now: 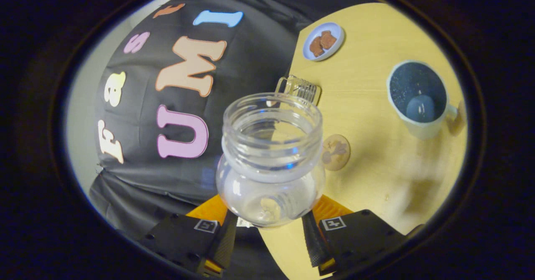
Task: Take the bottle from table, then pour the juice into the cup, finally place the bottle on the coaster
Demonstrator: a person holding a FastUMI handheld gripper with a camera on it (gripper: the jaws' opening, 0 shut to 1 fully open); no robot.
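Clear round-bodied glass bottle (271, 163), centre frame, unlabelled, clamped between my tongs (269, 230); white blue-lined cup (418, 94) upper right, round coaster (335, 152) beyond the bottle.

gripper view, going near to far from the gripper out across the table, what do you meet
gripper shut on the clear bottle → round coaster just beyond the bottle → clear ridged object behind the bottle's mouth → small plate of brown pieces, farthest. The mug sits off to the side, mid-distance.
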